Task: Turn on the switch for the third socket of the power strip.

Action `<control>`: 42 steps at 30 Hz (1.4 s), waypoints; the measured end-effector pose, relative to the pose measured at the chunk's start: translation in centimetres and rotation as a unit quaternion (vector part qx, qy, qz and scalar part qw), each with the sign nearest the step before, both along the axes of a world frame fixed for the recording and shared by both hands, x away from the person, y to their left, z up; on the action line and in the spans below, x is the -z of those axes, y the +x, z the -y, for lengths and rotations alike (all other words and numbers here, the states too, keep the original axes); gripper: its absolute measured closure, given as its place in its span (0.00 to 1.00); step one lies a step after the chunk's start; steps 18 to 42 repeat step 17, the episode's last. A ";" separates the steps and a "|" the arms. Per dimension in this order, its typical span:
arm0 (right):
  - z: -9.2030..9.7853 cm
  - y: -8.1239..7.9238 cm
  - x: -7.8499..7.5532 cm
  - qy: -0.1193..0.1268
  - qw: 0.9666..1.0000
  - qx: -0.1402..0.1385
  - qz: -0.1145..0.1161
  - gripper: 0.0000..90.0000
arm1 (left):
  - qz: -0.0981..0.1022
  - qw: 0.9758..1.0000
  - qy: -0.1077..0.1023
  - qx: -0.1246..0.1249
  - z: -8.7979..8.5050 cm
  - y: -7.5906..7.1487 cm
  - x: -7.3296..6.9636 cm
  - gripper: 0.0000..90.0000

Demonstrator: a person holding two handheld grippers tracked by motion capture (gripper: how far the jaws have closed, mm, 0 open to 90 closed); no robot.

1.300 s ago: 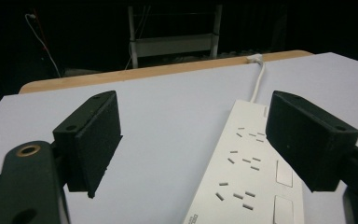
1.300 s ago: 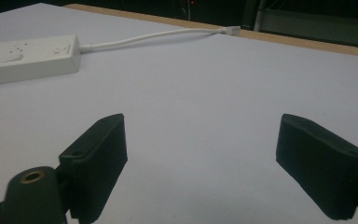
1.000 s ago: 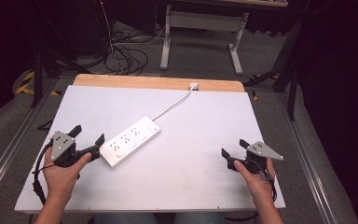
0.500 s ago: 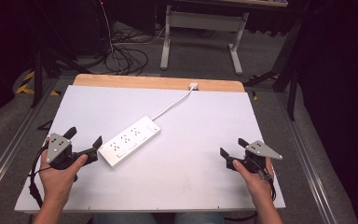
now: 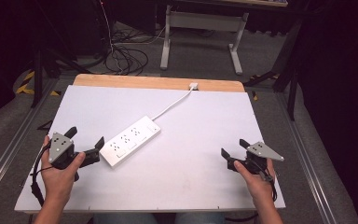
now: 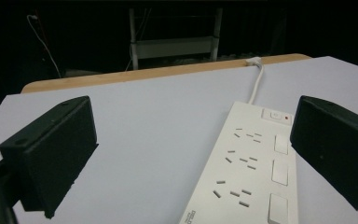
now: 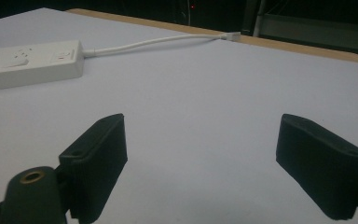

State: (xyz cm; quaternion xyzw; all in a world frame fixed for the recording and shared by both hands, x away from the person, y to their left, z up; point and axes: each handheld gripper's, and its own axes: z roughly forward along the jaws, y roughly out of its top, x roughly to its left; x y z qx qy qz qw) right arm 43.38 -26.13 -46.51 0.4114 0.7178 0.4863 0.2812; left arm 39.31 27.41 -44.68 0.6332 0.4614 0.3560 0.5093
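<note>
White plastic power strip (image 5: 130, 141) with three sockets and three rocker switches lies flat and slantwise on the white table top (image 5: 205, 126), left of centre, its near end pointing to the near left corner. Its white round cable (image 5: 172, 104) leaves the far end and runs to the far edge of the table, where a light wooden strip (image 5: 158, 82) borders the white surface.

Left gripper (image 5: 85, 142), black with a grey three-cornered plate on top, sits in the person's left hand (image 5: 58, 175) at the near left of the table. Its jaws have just been opening and now stand wide apart. One jaw tip is just beside the near end of the power strip; whether it touches cannot be told. In the left gripper view the strip (image 6: 249, 163) lies partly between the jaws, close to the right one, with no pad pressing on it.

Right gripper (image 5: 233, 148), held in the right hand (image 5: 256, 182) at the near right, is well apart from the power strip. Its jaws are spread wide, with bare table between them in the right gripper view.
</note>
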 end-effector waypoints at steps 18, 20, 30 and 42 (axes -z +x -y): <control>0.0 0.2 0.1 0.003 1.000 -0.002 -0.004 0.16 | -0.002 1.000 0.004 0.003 0.0 0.1 0.1 0.01; 0.0 0.2 0.1 0.003 1.000 -0.002 -0.004 0.16 | -0.002 1.000 0.004 0.003 0.0 0.1 0.1 0.01; 0.0 0.2 0.1 0.003 1.000 -0.002 -0.004 0.16 | -0.002 1.000 0.004 0.003 0.0 0.1 0.1 0.01; 0.0 0.2 0.1 0.003 1.000 -0.002 -0.004 0.16 | -0.002 1.000 0.004 0.003 0.0 0.1 0.1 0.01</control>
